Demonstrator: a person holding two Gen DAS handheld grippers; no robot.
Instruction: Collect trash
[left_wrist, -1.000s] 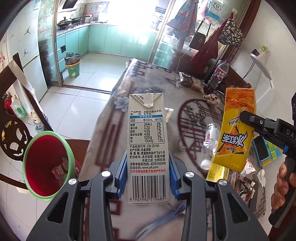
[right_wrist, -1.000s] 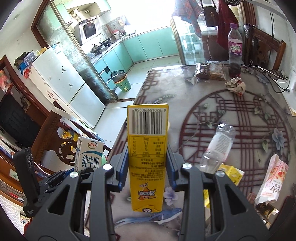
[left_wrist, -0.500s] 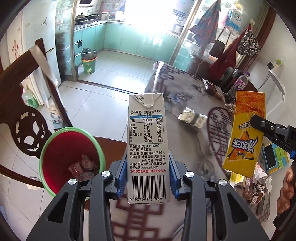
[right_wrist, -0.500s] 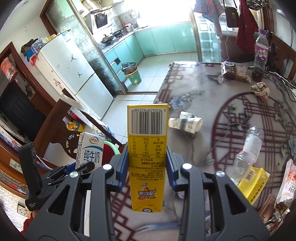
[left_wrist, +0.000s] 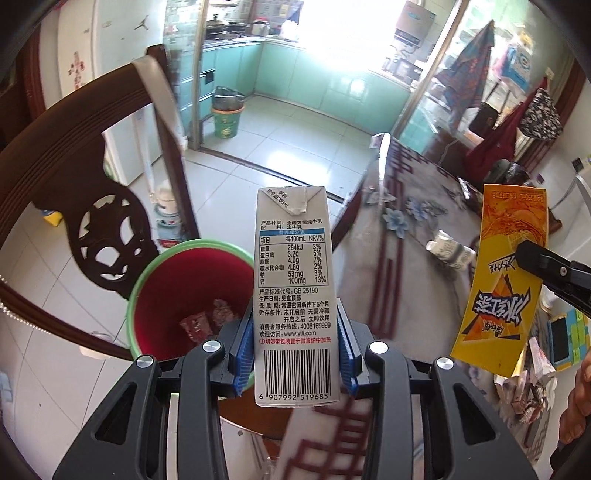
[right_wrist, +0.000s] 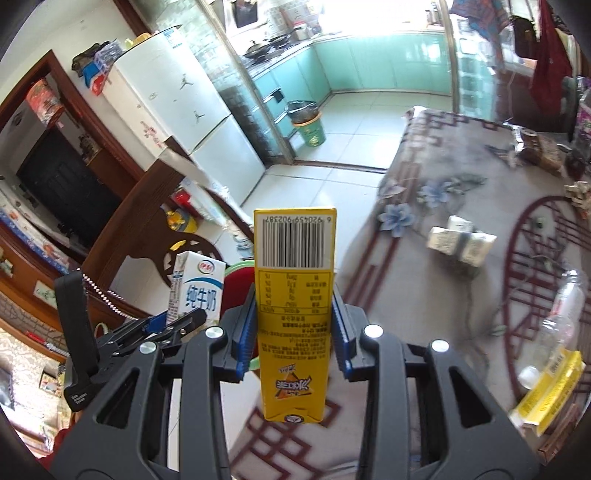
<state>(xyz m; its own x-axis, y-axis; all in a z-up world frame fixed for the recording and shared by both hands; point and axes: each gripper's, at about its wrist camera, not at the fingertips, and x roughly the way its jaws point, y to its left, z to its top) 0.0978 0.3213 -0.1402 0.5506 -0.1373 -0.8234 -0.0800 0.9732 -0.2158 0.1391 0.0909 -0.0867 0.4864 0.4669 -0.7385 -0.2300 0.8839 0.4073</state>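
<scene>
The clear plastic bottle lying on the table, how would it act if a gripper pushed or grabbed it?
The clear plastic bottle lies on its side on the table, so a push would probably roll it. It looks empty, hence likely light. Its thin walls may buckle under closing jaws and could slip.

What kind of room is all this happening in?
It looks like a home dining area opening onto a kitchen: a table under a patterned cloth, a carved wooden chair, a white fridge, and teal kitchen cabinets with pans on the counter.
</scene>
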